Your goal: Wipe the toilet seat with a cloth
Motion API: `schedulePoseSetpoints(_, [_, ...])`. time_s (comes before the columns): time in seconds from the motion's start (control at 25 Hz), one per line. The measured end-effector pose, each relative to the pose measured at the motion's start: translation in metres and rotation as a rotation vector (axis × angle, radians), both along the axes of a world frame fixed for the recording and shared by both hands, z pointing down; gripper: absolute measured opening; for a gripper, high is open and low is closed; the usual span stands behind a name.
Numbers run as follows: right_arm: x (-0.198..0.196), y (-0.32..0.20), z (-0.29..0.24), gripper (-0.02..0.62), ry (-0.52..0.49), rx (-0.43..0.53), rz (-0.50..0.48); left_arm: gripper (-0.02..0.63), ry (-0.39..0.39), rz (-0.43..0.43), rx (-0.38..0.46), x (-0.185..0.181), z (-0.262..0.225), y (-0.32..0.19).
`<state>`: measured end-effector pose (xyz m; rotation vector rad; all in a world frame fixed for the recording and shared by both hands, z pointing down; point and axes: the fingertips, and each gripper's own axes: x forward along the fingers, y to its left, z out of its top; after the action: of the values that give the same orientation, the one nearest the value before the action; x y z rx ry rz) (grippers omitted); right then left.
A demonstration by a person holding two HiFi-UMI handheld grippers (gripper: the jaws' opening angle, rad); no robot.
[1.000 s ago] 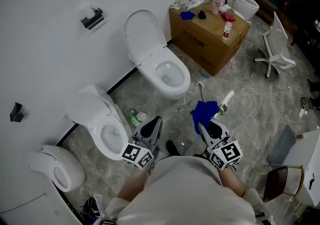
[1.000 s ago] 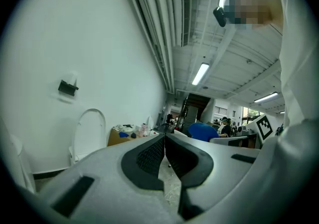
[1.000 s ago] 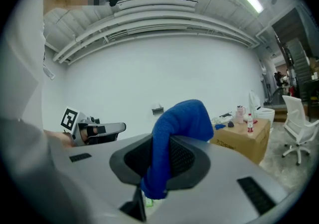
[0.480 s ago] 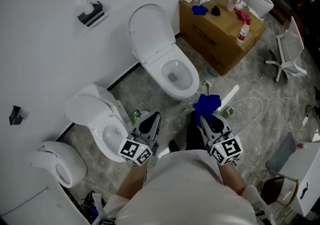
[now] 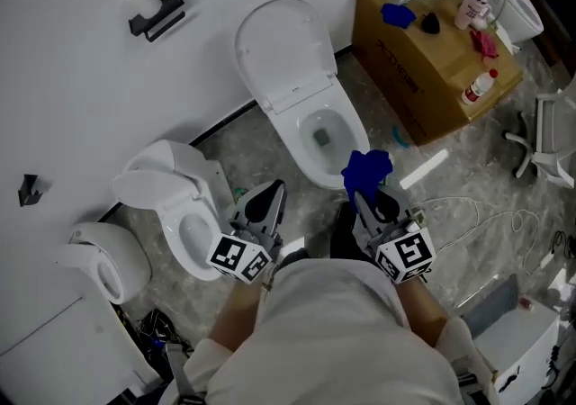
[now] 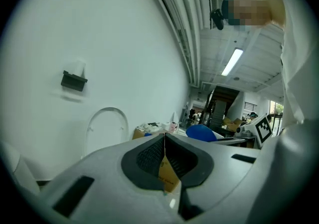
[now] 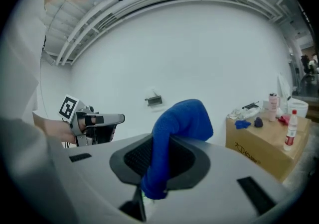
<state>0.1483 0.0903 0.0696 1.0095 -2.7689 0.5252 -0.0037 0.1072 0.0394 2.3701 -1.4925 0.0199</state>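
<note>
Before the toilet (image 5: 282,48), right tongs (image 5: 364,202) clamp blue cloth (image 5: 366,173) pointing toward it; left tongs (image 5: 271,195) closed.

Your left tongs (image 5: 270,192), at lower centre, have their jaws pressed together; your right tongs (image 5: 367,203), beside them, pinch a blue cloth (image 5: 366,171).

1. A brown cardboard box (image 5: 423,88) stands against the white wall.
2. A white bottle with a red cap (image 5: 477,85) and a blue rag (image 5: 397,13) sit on the box.
3. A black holder (image 5: 153,16) hangs on the wall.
4. A white office chair (image 5: 551,138) stands at the right edge.
</note>
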Motion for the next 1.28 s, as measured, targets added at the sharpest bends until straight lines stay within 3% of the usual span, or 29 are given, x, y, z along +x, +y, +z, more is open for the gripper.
schedulePoseSetpoints(0.2, [-0.006, -0.072, 0.016, 0.054, 0.016, 0.007, -0.081, 0.009, -0.003, -0.006, -0.020, 0.007, 0.016, -0.056])
schedulePoseSetpoints(0.4, [-0.021, -0.120, 0.053, 0.054, 0.028, -0.017, -0.062, 0.009, 0.004, 0.033, -0.080, -0.004, 0.065, -0.101])
schedulePoseSetpoints(0.52, [-0.031, -0.126, 0.082, 0.054, 0.032, -0.058, -0.045, 0.009, 0.018, 0.081, -0.148, -0.011, 0.102, -0.116])
schedulePoseSetpoints(0.92, [-0.054, -0.139, 0.202, 0.054, 0.106, -0.203, 0.023, 0.009, 0.029, 0.175, -0.218, -0.031, 0.205, -0.151])
schedulePoseSetpoints(1.28, [-0.060, -0.137, 0.308, 0.054, 0.150, -0.289, 0.028, 0.009, 0.053, 0.115, -0.324, -0.047, 0.309, -0.135])
